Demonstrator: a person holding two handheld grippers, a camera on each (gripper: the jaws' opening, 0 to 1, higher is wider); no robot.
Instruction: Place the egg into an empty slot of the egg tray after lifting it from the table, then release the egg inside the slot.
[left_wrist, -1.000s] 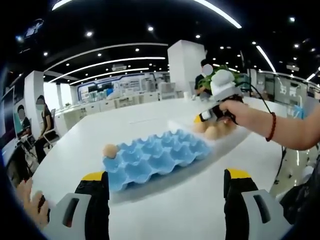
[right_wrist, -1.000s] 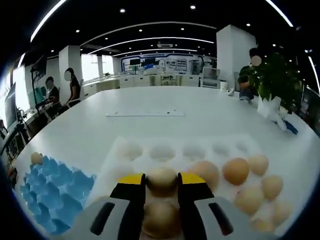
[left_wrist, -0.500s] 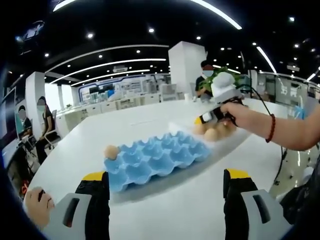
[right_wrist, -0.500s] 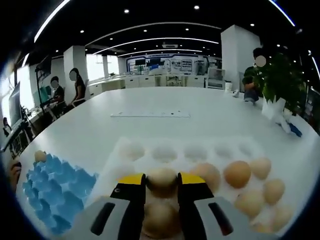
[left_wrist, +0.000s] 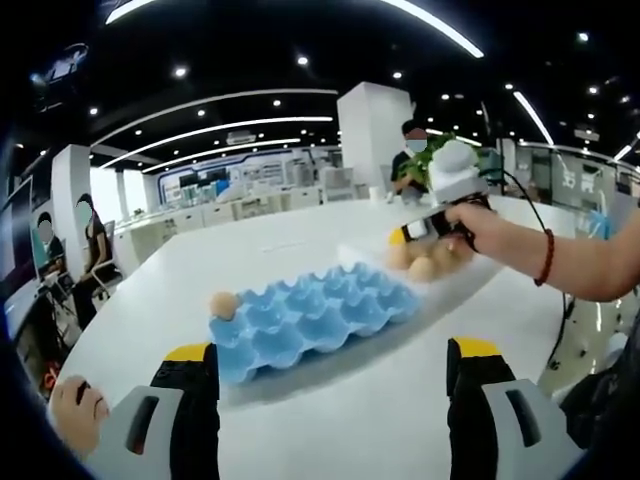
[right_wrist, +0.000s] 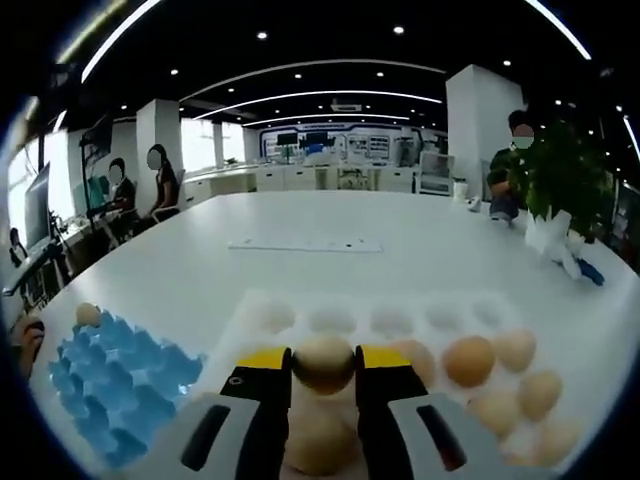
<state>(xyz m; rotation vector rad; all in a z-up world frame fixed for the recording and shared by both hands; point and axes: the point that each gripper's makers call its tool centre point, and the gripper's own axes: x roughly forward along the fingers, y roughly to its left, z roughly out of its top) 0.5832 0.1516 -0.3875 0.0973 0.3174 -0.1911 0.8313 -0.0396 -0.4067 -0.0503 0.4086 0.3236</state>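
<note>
Bright ceiling lights, fisheye-warped edges

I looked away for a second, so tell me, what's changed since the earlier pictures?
The right gripper, shut on a brown egg, has lifted it slightly above the white tray; the egg beneath now shows more. Unchanged: the blue egg tray with one egg at its corner, and the left gripper open and empty.
</note>
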